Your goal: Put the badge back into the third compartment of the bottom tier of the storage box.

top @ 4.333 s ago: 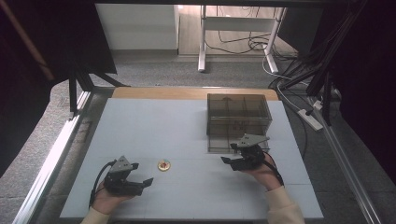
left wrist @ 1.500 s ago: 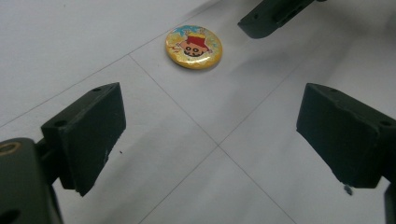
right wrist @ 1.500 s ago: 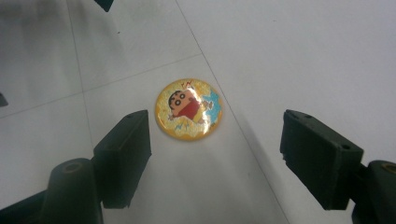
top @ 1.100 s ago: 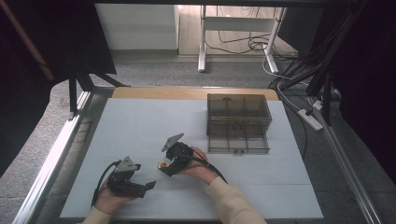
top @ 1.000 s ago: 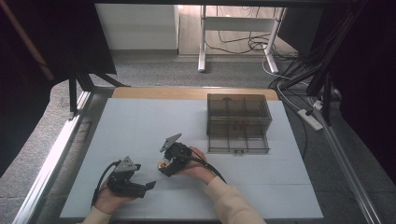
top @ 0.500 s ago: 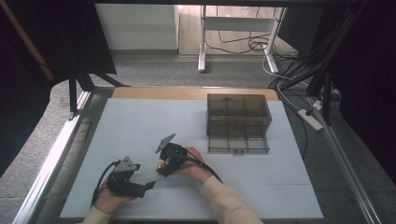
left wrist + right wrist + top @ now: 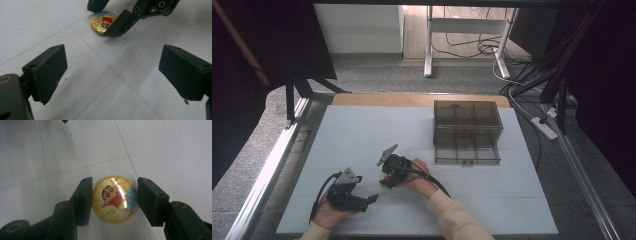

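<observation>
A round yellow badge point(image 7: 115, 198) with a cartoon figure lies flat on the white table mat point(image 7: 362, 130), left of the middle. My right gripper point(image 7: 115, 180) points down at the badge point(image 7: 384, 176). Its jaws have just been closing, and both pads now touch the badge's rim, one on each side. In the left gripper view the right gripper's fingers point(image 7: 125, 20) straddle the badge point(image 7: 101, 21). My left gripper point(image 7: 373, 198) rests near the front edge, a short way left of and nearer than the badge. It is wide open point(image 7: 112, 50) with bare mat between its jaws.
A smoky see-through drawer box point(image 7: 467, 130) stands at the back right of the mat, with a drawer pulled out toward me. A metal rail point(image 7: 277, 155) runs along the table's left side. Cables and a power strip point(image 7: 544, 127) lie on the floor beyond.
My right hand came over from beside the drawer box to the badge and lowered onto it. Its jaws narrowed around the badge over the last second. The left gripper stayed put.
</observation>
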Tool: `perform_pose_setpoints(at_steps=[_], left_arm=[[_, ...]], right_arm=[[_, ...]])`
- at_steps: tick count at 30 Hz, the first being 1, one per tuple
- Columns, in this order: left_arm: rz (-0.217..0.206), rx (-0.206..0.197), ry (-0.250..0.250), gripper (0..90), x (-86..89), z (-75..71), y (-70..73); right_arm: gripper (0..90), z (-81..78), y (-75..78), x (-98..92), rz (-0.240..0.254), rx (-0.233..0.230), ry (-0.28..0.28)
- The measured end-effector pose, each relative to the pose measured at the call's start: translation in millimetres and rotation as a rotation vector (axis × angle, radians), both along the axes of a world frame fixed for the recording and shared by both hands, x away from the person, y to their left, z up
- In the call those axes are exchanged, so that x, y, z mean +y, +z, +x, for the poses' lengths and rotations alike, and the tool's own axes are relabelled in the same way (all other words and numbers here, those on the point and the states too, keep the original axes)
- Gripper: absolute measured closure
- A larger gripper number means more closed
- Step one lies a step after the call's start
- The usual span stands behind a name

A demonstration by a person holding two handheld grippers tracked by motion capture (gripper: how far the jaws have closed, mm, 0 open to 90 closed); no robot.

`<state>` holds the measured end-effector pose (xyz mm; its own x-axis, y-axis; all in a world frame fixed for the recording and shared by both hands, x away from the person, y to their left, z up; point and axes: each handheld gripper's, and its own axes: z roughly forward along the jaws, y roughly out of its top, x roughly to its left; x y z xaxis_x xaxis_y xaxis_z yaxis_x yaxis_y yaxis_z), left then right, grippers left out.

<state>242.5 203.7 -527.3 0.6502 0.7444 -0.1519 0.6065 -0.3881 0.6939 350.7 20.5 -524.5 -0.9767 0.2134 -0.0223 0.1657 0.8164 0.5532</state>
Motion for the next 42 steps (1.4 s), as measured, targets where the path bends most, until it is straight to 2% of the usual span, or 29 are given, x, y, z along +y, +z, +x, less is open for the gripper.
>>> perform_pose_setpoints(at_steps=[6, 12, 23, 42], left_arm=[[-0.004, 0.002, -0.003, 8.4, 0.2, 0.4, -0.4], [-0.005, 0.005, -0.004, 8.4, -0.4, 0.8, -0.8], [-0.001, 0.006, -0.005, 8.4, -1.1, 1.2, -1.5], [0.001, -0.003, -0.003, 8.5, -6.0, -0.5, -0.7]], right_arm=[[47.4, 1.3, -0.8, -5.2, 0.028, 0.005, 0.006], [47.4, 2.0, 1.9, -18.5, 0.052, 0.005, -0.027], [47.4, 1.3, 9.9, -41.2, 0.098, -0.005, -0.054], [47.4, -8.0, 22.3, -94.9, 0.184, -0.027, -0.122]])
